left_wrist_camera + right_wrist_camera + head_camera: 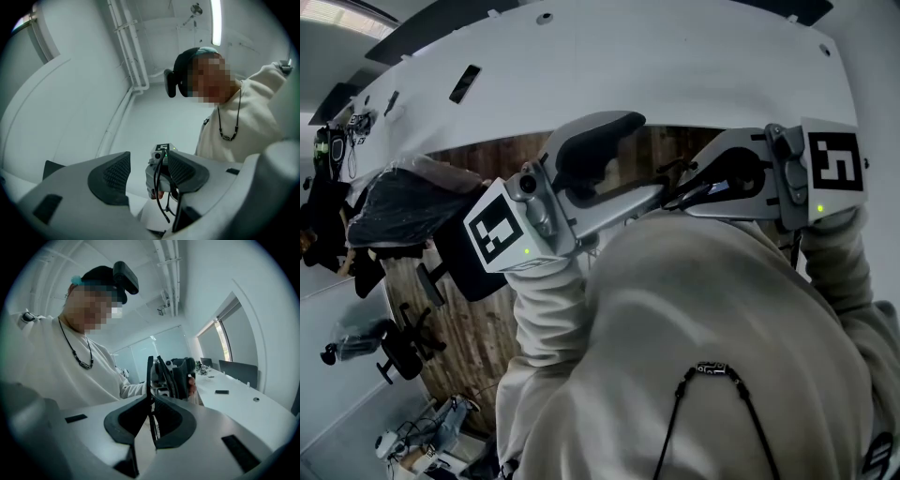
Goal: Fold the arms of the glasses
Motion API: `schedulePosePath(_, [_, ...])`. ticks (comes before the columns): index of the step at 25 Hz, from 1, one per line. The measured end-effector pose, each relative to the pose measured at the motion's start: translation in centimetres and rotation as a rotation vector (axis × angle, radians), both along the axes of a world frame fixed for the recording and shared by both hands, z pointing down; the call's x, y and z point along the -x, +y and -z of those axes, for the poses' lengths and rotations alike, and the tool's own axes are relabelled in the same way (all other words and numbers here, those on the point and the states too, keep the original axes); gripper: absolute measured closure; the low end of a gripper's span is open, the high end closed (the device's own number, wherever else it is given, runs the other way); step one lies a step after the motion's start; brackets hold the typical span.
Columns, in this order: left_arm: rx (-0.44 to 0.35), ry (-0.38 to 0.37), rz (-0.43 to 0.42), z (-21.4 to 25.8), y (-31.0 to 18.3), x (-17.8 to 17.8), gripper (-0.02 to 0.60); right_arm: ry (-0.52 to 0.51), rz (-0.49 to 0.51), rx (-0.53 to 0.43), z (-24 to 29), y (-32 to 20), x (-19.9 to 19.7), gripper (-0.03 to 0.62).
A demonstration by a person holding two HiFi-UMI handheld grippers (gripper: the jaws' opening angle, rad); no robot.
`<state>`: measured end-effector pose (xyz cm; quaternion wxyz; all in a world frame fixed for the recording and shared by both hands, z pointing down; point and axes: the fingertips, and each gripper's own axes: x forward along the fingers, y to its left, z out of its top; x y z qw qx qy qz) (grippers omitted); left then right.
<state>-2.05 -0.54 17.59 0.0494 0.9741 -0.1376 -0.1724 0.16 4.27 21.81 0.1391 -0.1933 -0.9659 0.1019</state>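
Observation:
The glasses (150, 376) are thin and black-framed, held up in front of my chest between the two grippers. My right gripper (151, 417) is shut on their frame, which stands on edge between its dark pads. In the left gripper view the glasses (161, 197) hang just in front of the jaws, close to the right-hand pad (185, 169). My left gripper (147, 169) is open wide and neither pad presses on them. In the head view the left gripper (645, 164) and the right gripper (688, 192) point at each other, tips almost meeting, and the glasses (677, 199) show only as a dark sliver.
A long white table (694, 66) lies ahead with a small black flat object (465, 82) on it. A chair piled with dark things (398, 208) stands at the left on the wooden floor. My cream sleeves and chest fill the lower head view.

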Motion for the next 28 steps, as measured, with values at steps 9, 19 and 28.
schedulePosePath(9, [0.069, 0.152, 0.176, -0.1, -2.4, 4.8, 0.347, 0.109, -0.087, -0.010, -3.4, -4.4, -2.5, 0.534])
schedulePosePath(19, [0.218, 0.106, 0.257, -4.5, -2.8, 3.7, 0.578, 0.386, -0.272, -0.190, -11.2, -13.6, -8.3, 0.534])
schedulePosePath(28, [0.322, 0.199, 0.393, -5.6, 0.1, 6.8, 0.578, 0.771, -0.371, -0.222, -27.3, -25.0, -15.8, 0.534])
